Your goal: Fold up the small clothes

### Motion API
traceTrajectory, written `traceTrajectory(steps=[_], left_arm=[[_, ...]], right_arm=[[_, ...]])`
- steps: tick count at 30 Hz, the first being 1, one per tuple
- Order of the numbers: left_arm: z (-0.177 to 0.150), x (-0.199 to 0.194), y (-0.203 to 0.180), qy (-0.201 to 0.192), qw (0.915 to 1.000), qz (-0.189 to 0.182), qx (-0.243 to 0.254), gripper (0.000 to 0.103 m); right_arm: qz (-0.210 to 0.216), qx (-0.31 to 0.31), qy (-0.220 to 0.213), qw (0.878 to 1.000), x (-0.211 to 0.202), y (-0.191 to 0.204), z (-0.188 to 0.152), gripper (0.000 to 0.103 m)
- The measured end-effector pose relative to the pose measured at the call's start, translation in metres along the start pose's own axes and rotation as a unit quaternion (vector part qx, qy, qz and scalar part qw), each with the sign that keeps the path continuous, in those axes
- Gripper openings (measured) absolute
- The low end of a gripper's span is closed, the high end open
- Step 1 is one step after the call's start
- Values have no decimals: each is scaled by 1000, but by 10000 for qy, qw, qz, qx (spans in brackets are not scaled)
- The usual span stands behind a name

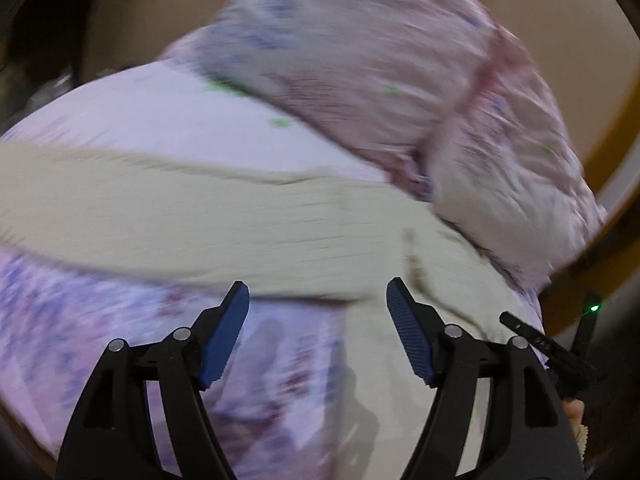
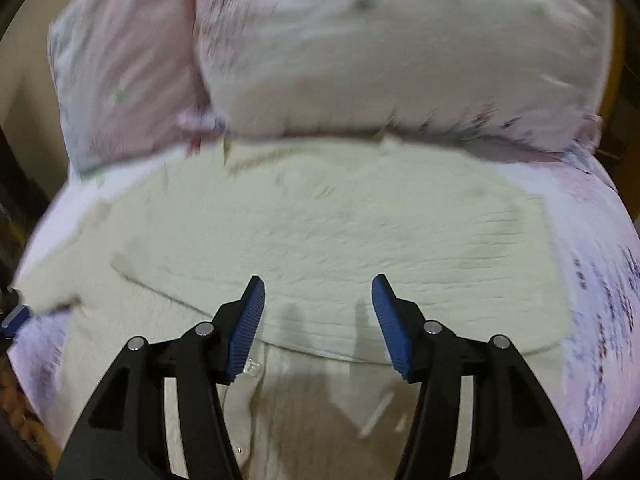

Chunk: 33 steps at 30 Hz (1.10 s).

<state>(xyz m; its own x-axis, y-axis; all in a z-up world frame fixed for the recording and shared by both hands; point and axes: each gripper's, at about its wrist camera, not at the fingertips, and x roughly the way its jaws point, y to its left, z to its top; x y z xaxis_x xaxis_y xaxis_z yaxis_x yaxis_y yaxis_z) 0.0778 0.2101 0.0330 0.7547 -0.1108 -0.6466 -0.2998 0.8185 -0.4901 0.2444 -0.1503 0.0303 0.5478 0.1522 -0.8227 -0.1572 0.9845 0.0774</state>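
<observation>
Shirt point(image 2: 320, 240) lay flat on bed point(image 2: 600, 280), long axis 9–3, at 12 of R tongs point(image 2: 318, 292), nearer than L tongs point(image 1: 318, 294); both wide open, empty.

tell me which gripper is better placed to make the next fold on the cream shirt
Right, probably. The right gripper hangs open directly over the cream shirt; the left gripper, also open, sits at its edge.

Both wrist cameras look down from close above, sharing the cream garment point(image 2: 320, 240) and floral pillows point(image 1: 380, 60).
</observation>
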Motion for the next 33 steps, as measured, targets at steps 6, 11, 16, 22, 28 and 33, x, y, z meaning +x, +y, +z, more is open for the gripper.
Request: traceTrajectory(steps=[6,11,16,22,28,33], left_arm=[[-1,-12,72,108,9929,8,-1185,69],[11,-11,95,-113,9805,-61,-1963,65],[17,-12,130,-383,9543,-244,-2955,50],[26,-21,159,-740,9390,-26,-3358,26],[62,-27,119,-981,9598,-122,-2626,5],[90,-22,33,-1145,9764,-760,-1668,5]], right_arm=[[330,276,137,9990,3,1,-9,69],[842,782,-155,9933,-25,-15,-14,72],[1163,860,-317,9890,-43,-19,-17,72],[1273,851,-350,9876,-45,-24,-20,72],[1236,814,-459,9879,-49,-33,-21,72],[1278,982,-570,9853,-56,-47,-23,72]])
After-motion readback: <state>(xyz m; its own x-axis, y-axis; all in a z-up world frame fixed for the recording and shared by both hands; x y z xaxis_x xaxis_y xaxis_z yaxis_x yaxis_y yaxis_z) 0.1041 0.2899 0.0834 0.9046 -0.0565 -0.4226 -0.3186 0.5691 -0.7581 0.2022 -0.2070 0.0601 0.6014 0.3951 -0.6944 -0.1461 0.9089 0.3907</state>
